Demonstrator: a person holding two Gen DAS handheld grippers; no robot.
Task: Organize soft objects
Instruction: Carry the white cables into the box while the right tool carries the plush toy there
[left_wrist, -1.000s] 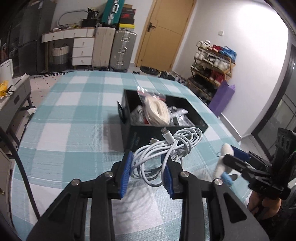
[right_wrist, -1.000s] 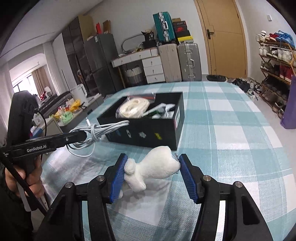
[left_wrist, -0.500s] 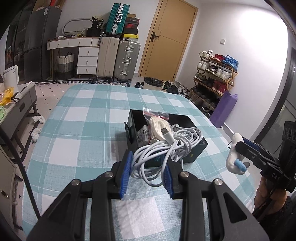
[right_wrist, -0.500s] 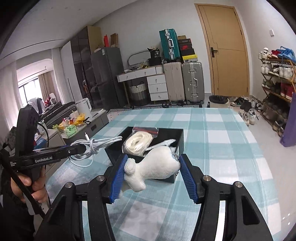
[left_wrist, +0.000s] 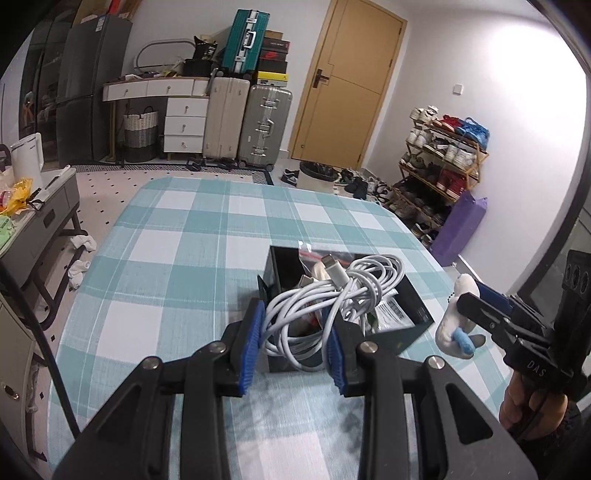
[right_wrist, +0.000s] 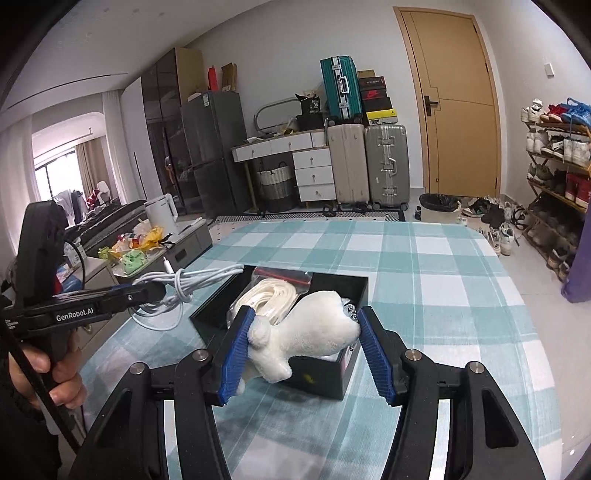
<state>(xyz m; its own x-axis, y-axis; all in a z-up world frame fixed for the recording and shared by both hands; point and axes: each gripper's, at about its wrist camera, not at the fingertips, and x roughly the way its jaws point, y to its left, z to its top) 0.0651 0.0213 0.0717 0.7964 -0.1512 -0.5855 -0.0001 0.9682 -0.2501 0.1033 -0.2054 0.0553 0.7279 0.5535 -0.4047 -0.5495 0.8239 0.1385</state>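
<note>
The left claw (left_wrist: 293, 345) is clamped on a coiled cable (left_wrist: 332, 291), the right claw (right_wrist: 303, 352) squeezes a white plush (right_wrist: 306, 336); both are held above the black box (right_wrist: 334, 376) on the checked table (right_wrist: 443, 302), apparently for dropping in (its contents are mostly hidden behind them).

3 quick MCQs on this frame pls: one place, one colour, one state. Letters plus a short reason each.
1. Where is the black box?
A. on the floor
B. on the checked tablecloth
C. on the shoe rack

2. What colour is the plush toy?
A. white
B. red
C. green

3. What is the left gripper doing?
A. open, nothing in it
B. shut on the coiled cable
C. shut on a shoe

Key:
1. B, the box sits on the teal-and-white cloth.
2. A, white fur shows between the right gripper's pads.
3. B, the blue pads pinch the white cable coil.
</note>
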